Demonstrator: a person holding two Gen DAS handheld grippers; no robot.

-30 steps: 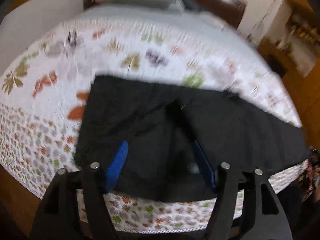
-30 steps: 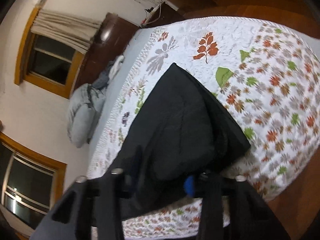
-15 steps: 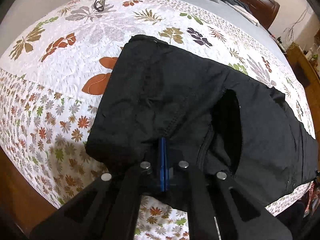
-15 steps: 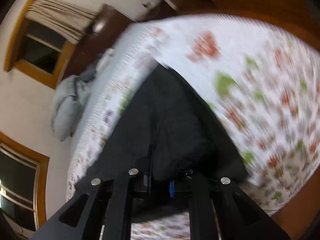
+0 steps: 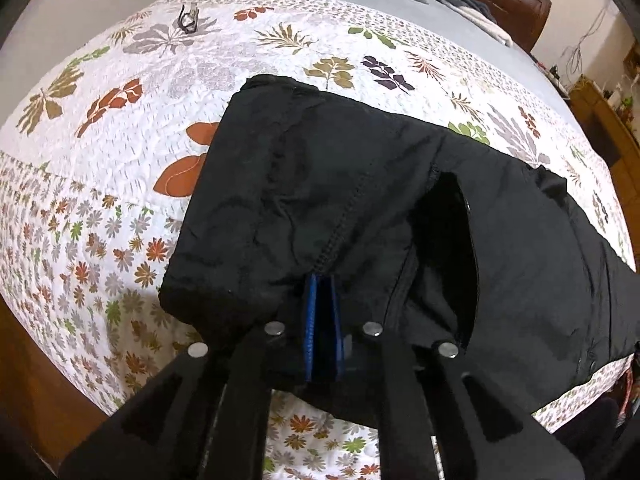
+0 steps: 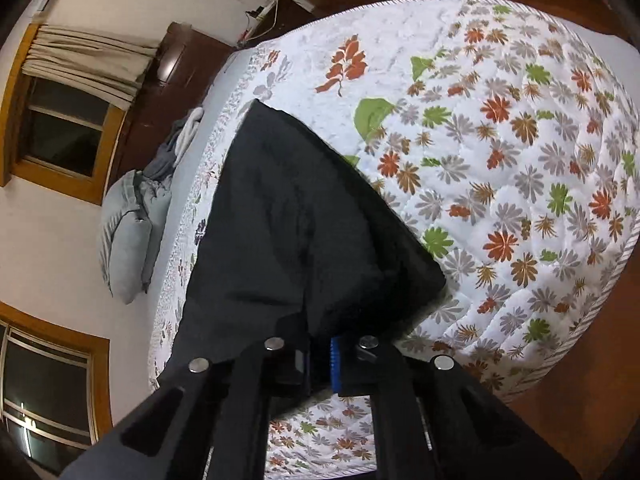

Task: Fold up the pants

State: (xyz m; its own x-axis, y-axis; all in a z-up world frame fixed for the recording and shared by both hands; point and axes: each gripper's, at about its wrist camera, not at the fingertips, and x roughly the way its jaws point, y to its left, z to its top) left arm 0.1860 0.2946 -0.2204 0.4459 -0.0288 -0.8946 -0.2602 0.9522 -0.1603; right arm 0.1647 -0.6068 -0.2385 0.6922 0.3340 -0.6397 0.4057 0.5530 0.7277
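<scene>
Black pants (image 5: 360,208) lie across the near edge of a bed with a white leaf-print quilt (image 5: 120,128). In the left wrist view my left gripper (image 5: 320,292) is shut on the near edge of the pants at the centre seam, its blue pads pressed together with cloth between. In the right wrist view the pants (image 6: 288,216) stretch away from me, and my right gripper (image 6: 320,344) is shut on their near end, a blue pad showing under the cloth. The cloth near both grips is slightly lifted.
Grey pillows (image 6: 128,232) and bundled clothes lie at the head of the bed by a dark wooden headboard (image 6: 160,92). A small dark object (image 5: 188,20) rests on the quilt far left. Wooden floor (image 6: 600,420) surrounds the bed.
One second ago both grippers were open around the pants' edge. Both have closed on the cloth, and the left wrist view has come nearer to the pants.
</scene>
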